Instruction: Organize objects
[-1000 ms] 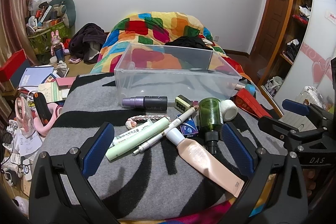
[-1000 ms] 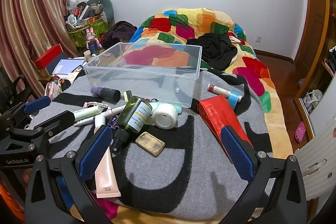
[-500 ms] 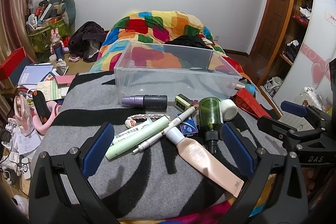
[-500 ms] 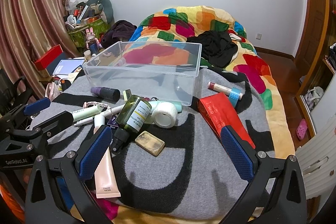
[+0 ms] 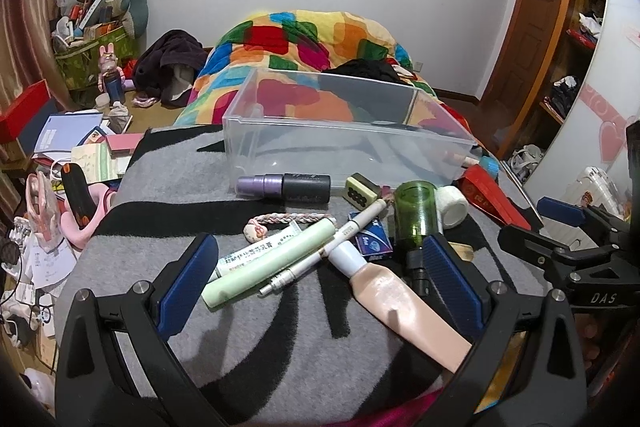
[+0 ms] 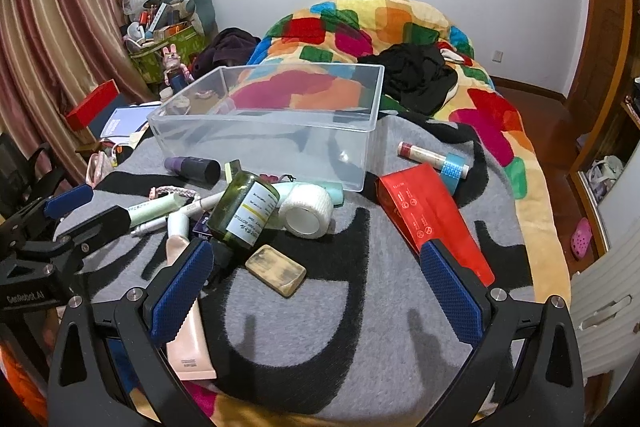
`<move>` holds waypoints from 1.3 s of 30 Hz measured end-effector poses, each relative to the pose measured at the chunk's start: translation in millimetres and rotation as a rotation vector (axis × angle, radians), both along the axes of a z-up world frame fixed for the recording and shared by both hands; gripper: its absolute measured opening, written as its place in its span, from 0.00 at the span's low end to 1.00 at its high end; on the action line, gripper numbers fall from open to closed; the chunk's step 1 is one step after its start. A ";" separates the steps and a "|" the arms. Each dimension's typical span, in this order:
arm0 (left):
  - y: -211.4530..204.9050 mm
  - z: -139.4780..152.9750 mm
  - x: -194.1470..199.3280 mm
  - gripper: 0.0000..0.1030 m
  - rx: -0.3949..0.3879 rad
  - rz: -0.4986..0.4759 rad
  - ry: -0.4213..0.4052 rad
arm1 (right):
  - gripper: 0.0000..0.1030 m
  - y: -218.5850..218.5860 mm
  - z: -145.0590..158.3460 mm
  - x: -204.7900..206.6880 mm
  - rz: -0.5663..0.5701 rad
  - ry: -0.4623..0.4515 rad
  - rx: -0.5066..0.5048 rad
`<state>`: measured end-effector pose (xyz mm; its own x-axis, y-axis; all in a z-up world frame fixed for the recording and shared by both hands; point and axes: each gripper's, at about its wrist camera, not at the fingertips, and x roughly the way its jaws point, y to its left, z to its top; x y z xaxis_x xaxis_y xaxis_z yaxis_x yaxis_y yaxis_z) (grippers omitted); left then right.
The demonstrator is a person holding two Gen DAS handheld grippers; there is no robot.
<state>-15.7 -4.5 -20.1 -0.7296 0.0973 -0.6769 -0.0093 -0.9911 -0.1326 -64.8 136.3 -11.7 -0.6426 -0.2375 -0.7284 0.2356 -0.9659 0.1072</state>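
Clutter lies on a grey and black blanket, in front of a clear plastic bin that stands further back on the bed. Nearest the bin are a purple and black tube and a green bottle lying on its side. A pale green tube, a white pen and a beige tube cross each other just ahead of the left gripper, whose jaws are spread wide with nothing between them. The right gripper also hangs released, a tan bar between its fingers' line, a white tape roll and red pouch beyond.
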 end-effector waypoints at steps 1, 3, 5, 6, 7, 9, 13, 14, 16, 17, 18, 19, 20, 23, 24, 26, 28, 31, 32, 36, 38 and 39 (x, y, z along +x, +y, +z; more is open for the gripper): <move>-1.9 -0.1 -1.4 1.00 0.001 0.004 -0.002 | 0.99 1.1 -1.1 -2.2 0.001 -0.003 0.002; -6.4 0.1 -5.5 0.96 0.001 0.012 -0.005 | 0.98 4.9 -3.2 -7.0 0.000 -0.011 -0.001; -10.4 0.5 -11.3 0.87 -0.009 0.015 -0.015 | 0.93 9.7 -4.5 -12.2 -0.007 -0.018 0.002; -12.7 0.1 -15.3 0.86 -0.012 0.014 -0.023 | 0.91 12.4 -5.3 -15.5 -0.010 -0.023 0.004; -15.2 -0.6 -17.9 0.84 -0.014 0.016 -0.027 | 0.88 15.1 -6.0 -18.8 -0.014 -0.027 0.005; -19.4 -2.7 -22.8 0.82 -0.017 0.017 -0.036 | 0.85 22.2 -6.7 -26.1 -0.023 -0.033 0.004; -23.1 -13.4 -30.0 0.74 -0.019 -0.004 -0.077 | 0.82 37.3 -10.6 -38.2 -0.049 -0.035 0.018; -23.2 -19.2 -32.0 0.71 -0.021 -0.017 -0.100 | 0.81 40.9 -12.1 -42.1 -0.056 -0.041 0.021; -22.0 -27.2 -33.8 0.66 -0.027 -0.036 -0.132 | 0.81 47.5 -16.6 -48.4 -0.066 -0.055 0.025; -20.7 -31.8 -35.4 0.62 -0.027 -0.048 -0.151 | 0.81 50.9 -19.4 -53.2 -0.069 -0.066 0.030; -18.6 -36.0 -36.1 0.62 -0.032 -0.057 -0.164 | 0.81 53.1 -21.2 -56.2 -0.070 -0.072 0.034; -16.9 -38.4 -35.7 0.62 -0.049 -0.058 -0.165 | 0.81 54.7 -24.1 -59.7 -0.069 -0.079 0.041; -15.3 -40.4 -35.8 0.60 -0.057 -0.068 -0.172 | 0.81 56.2 -27.8 -64.4 -0.068 -0.087 0.055; -12.5 -41.2 -37.1 0.51 -0.063 -0.090 -0.180 | 0.81 56.7 -34.6 -75.3 -0.063 -0.108 0.075; -12.1 -40.8 -37.2 0.49 -0.059 -0.095 -0.180 | 0.80 56.8 -36.2 -78.5 -0.061 -0.117 0.074; -11.2 -38.8 -36.6 0.42 -0.056 -0.107 -0.178 | 0.75 59.2 -40.3 -86.2 -0.057 -0.140 0.058; -10.4 -37.6 -36.4 0.37 -0.060 -0.117 -0.175 | 0.66 60.7 -44.9 -92.5 -0.056 -0.166 0.044; -7.8 -35.6 -35.1 0.35 -0.068 -0.133 -0.185 | 0.57 59.6 -50.4 -98.0 -0.047 -0.192 0.040; -7.4 -35.1 -34.6 0.34 -0.068 -0.138 -0.188 | 0.55 58.6 -49.4 -96.8 -0.044 -0.184 0.041; -12.6 -31.8 -33.7 0.31 -0.062 -0.121 -0.195 | 0.52 54.4 -47.4 -90.7 -0.023 -0.168 0.027; -16.4 -28.9 -32.6 0.31 -0.052 -0.112 -0.191 | 0.51 50.9 -46.4 -85.0 -0.017 -0.157 0.036; -17.4 -27.1 -31.1 0.31 -0.051 -0.111 -0.186 | 0.51 50.2 -45.9 -82.7 -0.015 -0.155 0.035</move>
<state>-46.8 -21.9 -47.2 -0.5781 0.1327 -0.8051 -0.0989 -0.9908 -0.0923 -147.6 186.5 -57.6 -0.5252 -0.2016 -0.8268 0.2047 -0.9729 0.1072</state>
